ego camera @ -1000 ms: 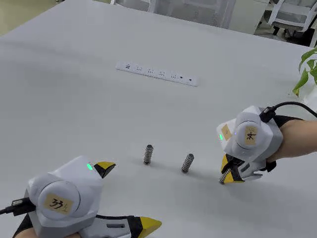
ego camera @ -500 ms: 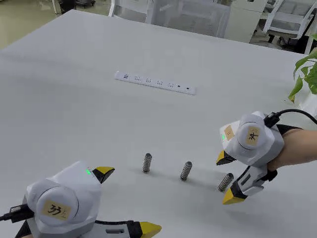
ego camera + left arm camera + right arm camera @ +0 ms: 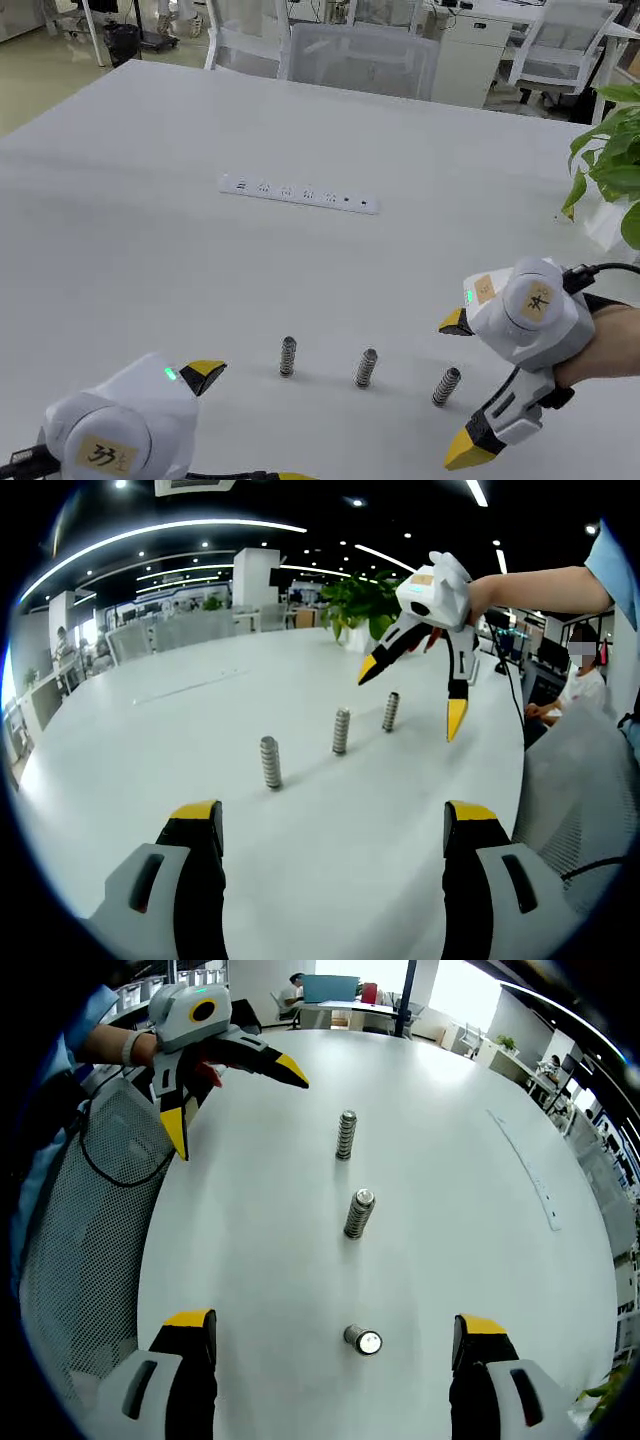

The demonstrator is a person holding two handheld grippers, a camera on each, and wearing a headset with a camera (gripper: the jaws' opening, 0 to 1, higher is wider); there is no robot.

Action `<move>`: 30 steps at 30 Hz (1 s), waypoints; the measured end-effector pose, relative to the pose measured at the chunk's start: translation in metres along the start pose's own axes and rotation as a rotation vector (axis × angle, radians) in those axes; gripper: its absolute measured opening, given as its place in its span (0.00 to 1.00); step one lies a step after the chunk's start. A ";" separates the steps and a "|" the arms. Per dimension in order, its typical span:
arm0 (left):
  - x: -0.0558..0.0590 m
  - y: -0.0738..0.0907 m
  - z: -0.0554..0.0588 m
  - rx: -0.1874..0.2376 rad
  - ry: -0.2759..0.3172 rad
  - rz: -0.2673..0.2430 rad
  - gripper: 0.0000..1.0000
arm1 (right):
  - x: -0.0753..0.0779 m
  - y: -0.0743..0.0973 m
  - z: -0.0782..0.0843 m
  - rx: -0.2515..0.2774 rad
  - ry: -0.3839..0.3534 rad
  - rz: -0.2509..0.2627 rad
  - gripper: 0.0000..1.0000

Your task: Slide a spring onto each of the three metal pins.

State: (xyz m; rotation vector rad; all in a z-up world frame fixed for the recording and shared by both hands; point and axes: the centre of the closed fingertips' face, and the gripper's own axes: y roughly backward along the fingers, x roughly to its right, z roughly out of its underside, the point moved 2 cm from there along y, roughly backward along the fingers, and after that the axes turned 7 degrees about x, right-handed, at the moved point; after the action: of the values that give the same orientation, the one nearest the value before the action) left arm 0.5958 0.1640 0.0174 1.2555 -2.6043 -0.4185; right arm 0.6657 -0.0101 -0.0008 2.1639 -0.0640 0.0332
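Three metal pins stand in a row on the white table (image 3: 150,220), each with a spring on it: left spring (image 3: 288,356), middle spring (image 3: 366,367), right spring (image 3: 446,386). In the left gripper view the row reads (image 3: 270,762), (image 3: 341,730), (image 3: 391,711). My right gripper (image 3: 459,387) hangs open just right of the right spring, holding nothing; that spring lies between its spread jaws (image 3: 362,1340). My left gripper (image 3: 245,425) is open and empty at the near left, short of the row (image 3: 332,812).
A white power strip (image 3: 300,193) lies mid-table beyond the pins. A green plant (image 3: 605,150) stands at the right edge. Office chairs (image 3: 360,60) line the far edge. A mesh chair (image 3: 90,1260) is close by the table's near edge.
My right gripper, shut on the third spring at its pin a second ago, has opened, let go and drawn back to the right. The spring stays on the pin. The head camera tilted up.
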 end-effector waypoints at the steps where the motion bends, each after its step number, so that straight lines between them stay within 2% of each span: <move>1: 0.000 0.000 0.000 -0.001 0.000 -0.001 0.90 | -0.003 0.002 0.002 0.008 -0.008 0.001 0.99; 6: -0.001 0.001 -0.003 0.002 0.003 -0.007 0.89 | -0.008 0.009 0.012 0.031 -0.056 0.030 0.99; 13: -0.004 0.004 -0.004 -0.002 -0.005 -0.008 0.89 | -0.017 0.025 0.016 0.124 -0.136 0.100 0.99; 20: -0.006 0.008 -0.002 -0.008 -0.009 -0.008 0.89 | -0.029 0.039 0.024 0.190 -0.191 0.161 0.99; 30: -0.008 0.013 0.002 -0.022 -0.013 -0.008 0.89 | -0.043 0.054 0.033 0.249 -0.252 0.220 0.99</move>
State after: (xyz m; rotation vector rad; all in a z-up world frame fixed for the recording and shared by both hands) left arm 0.5905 0.1788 0.0196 1.2608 -2.5994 -0.4575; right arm 0.6197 -0.0661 0.0230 2.3894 -0.4643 -0.1105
